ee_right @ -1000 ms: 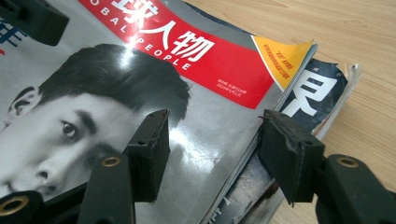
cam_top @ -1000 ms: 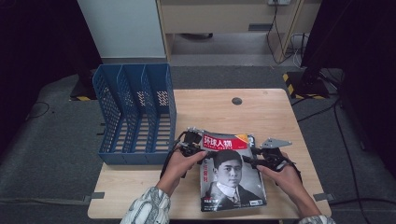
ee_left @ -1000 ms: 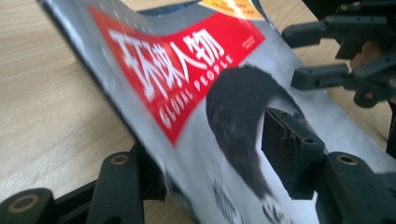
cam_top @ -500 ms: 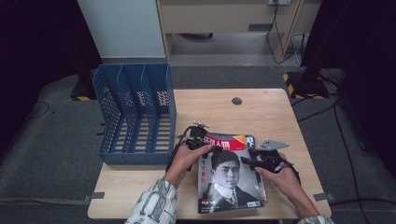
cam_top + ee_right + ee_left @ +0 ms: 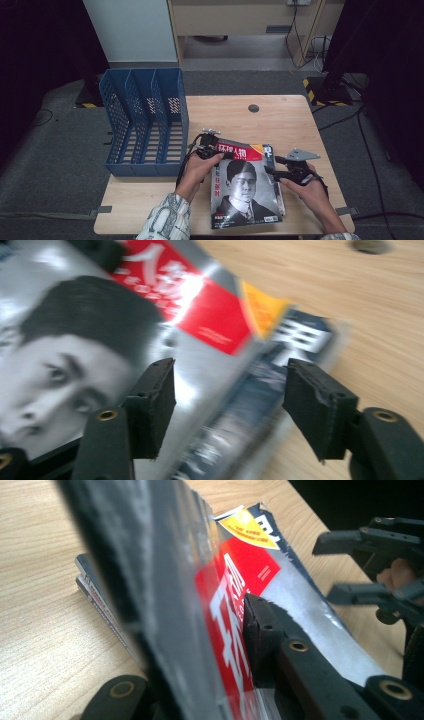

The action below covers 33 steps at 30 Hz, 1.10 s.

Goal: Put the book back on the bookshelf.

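Observation:
A stack of magazines (image 5: pixel 245 187) lies at the table's front right, the top one with a grey portrait cover and a red title band. My left gripper (image 5: pixel 212 146) is at its upper left corner. Its jaws have just been closing and now pinch the raised cover (image 5: pixel 235 580), one pad (image 5: pixel 262 630) pressed flat on the red band. My right gripper (image 5: pixel 274 167) sits at the stack's right edge. Its jaws have just been opening. In the right gripper view they (image 5: pixel 230 390) straddle the magazine's edge (image 5: pixel 220 325) without touching it.
A blue slotted file rack (image 5: pixel 145 120) stands on the left of the wooden table (image 5: pixel 285 120), close to my left hand. A small round hole (image 5: pixel 253 108) marks the tabletop behind the magazines. Dark floor, cables and cabinets surround the table.
My left gripper has edged onto the magazine's upper left corner and shut on the cover. The right gripper has stayed at the right edge with its jaws spread wider.

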Tool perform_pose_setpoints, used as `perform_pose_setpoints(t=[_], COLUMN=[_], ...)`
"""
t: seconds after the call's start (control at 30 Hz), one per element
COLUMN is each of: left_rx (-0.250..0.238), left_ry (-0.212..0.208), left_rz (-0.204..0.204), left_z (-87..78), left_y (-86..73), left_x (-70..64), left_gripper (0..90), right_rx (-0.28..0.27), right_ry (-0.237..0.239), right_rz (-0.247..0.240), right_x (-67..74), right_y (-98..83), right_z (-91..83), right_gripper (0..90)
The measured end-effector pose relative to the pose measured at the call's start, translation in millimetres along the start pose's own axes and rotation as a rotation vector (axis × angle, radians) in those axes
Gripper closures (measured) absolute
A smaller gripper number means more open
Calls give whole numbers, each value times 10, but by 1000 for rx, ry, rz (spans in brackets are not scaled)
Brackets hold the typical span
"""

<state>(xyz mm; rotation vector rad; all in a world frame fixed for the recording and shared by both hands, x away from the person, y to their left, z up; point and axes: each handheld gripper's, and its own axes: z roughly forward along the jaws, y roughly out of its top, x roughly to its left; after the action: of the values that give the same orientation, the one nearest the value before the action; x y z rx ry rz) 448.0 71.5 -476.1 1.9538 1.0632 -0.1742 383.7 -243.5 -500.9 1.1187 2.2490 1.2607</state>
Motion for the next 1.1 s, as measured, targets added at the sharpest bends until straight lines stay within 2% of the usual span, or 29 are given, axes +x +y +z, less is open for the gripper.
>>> perform_pose_setpoints(t=[0.1,0.23,0.33,0.43,0.6,0.8,1.1], left_rx=[-13,-18,-24,-17,-30,-64,-90], left_ry=[1,13,16,19,18,18,55], left_rz=[9,16,21,24,26,37,70], left_z=[-33,-73,-112,-147,-222,-362,-570], left_y=[3,11,21,36,59,103,202], left_x=[-34,-69,-80,-82,-97,-143,-216], left_gripper=[821,828,831,835,842,854,862], right_rx=[-9,17,33,84,139,166,150], right_ry=[-80,-192,-240,-285,-302,-305,-319], right_rz=[52,117,152,180,191,184,159], right_x=[-133,-324,-406,-461,-515,-527,-508], right_y=[-42,-116,-162,-233,-308,-333,-356], right_z=[-58,-85,-99,-79,-18,12,32], right_gripper=[313,266,241,204,203,200,192])
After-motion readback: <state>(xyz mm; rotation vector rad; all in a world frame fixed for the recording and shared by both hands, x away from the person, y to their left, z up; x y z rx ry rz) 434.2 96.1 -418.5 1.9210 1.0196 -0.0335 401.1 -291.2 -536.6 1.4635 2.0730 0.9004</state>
